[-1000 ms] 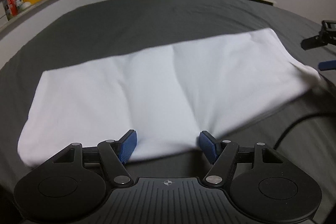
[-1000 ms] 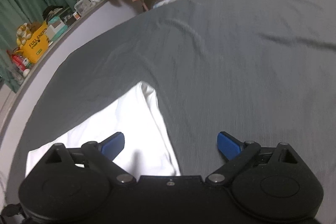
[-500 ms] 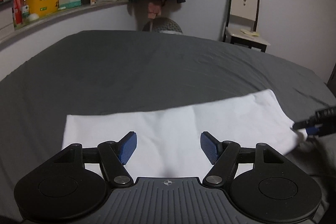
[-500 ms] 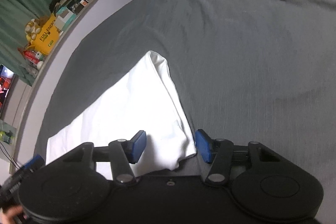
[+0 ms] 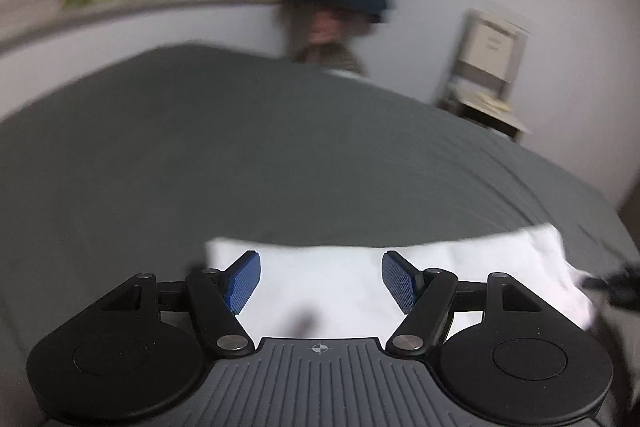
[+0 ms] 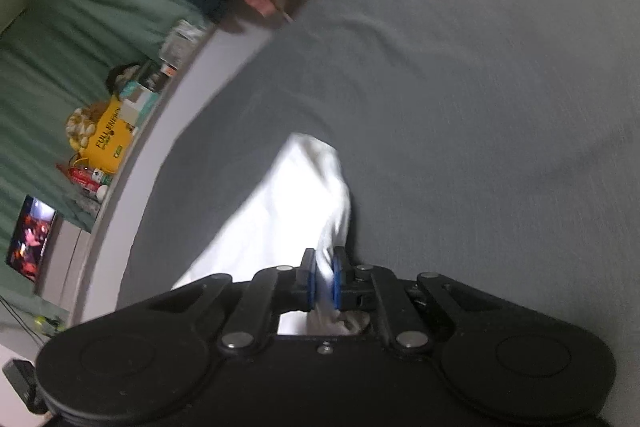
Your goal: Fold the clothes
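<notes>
Half a second ago the right gripper [image 6: 324, 281] had its jaws apart over the white garment [image 5: 360, 279]; now they pinch its near right edge. The garment lies as a long folded band across the near part of the grey bed [image 5: 280, 155]. The left gripper [image 5: 320, 281] hovers above it, jaws wide, holding nothing. Folding well likely means lifting the edge evenly, without dragging. A chair [image 5: 488, 67] and cluttered shelf [image 6: 112, 131] stand far off; nothing blocks the way.

grey bedsheet [image 5: 280, 167], yellow box [image 6: 110, 139] on a ledge, green curtain [image 6: 60, 39] (left), chair [image 5: 486, 75]
</notes>
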### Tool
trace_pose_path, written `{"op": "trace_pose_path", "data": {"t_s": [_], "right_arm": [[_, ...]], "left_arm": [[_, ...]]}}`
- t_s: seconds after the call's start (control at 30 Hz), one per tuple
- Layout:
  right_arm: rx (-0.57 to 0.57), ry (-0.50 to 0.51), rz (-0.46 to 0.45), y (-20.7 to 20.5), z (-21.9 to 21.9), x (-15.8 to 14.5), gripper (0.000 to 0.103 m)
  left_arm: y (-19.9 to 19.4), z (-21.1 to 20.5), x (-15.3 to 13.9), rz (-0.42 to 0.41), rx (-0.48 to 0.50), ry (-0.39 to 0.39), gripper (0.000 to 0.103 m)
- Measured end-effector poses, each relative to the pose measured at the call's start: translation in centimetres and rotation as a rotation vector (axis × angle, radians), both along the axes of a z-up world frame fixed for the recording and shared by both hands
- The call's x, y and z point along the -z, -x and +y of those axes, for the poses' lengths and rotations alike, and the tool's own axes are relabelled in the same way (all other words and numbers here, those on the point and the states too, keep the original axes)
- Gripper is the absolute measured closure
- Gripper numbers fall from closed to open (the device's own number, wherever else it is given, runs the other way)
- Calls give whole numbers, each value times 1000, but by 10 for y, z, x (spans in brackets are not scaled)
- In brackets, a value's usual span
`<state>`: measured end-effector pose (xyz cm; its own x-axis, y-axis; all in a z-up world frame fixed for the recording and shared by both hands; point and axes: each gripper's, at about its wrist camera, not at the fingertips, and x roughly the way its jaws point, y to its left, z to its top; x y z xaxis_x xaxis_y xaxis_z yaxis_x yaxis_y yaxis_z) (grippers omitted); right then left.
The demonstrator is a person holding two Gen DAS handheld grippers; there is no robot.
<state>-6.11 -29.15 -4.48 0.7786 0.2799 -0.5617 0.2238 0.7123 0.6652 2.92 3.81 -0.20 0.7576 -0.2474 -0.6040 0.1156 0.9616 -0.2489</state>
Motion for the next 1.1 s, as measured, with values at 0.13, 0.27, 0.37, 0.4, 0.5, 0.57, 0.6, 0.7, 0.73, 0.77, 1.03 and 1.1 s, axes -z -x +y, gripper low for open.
{"op": "trace_pose_path", "data": {"t_s": [0.13, 0.27, 0.37, 0.4, 0.5, 0.57, 0.6, 0.7, 0.73, 0.77, 1.03, 1.1], "right_arm": [[-6, 189, -90, 7, 44, -36, 95], [-60, 273, -166, -5, 94, -72, 96], [-161, 321, -219, -20, 145, -93, 96], [-197, 344, -237, -24, 164, -98, 96], [-313, 377, -275, -34, 225, -100, 96], [-373, 371, -285, -40, 255, -93, 96], [-399, 359, -284, -44, 271, -89, 96], [-474, 355, -254, -51, 303, -74, 97], [-500, 356, -242, -53, 312, -68, 97], [-525, 357, -230, -56, 322, -63, 97], [-723, 358, -138, -71, 392, -22, 97], [-752, 367, -130, -68, 392, -18, 97]], "left_arm": [[-1, 30, -1, -9, -132, 124, 33], [-2, 38, 3, 14, -141, 188, 33], [-7, 36, 8, 61, -108, 189, 33], [-8, 35, 10, 66, -105, 189, 33], [-4, 44, 10, 20, -162, 238, 33], [4, 59, 8, -45, -254, 300, 33], [9, 66, 8, -74, -298, 318, 33], [19, 85, 11, -144, -420, 341, 33], [21, 88, 14, -150, -450, 329, 33], [21, 92, 18, -147, -474, 322, 33], [9, 97, 38, -122, -452, 379, 33], [5, 100, 41, -114, -449, 391, 33]]}}
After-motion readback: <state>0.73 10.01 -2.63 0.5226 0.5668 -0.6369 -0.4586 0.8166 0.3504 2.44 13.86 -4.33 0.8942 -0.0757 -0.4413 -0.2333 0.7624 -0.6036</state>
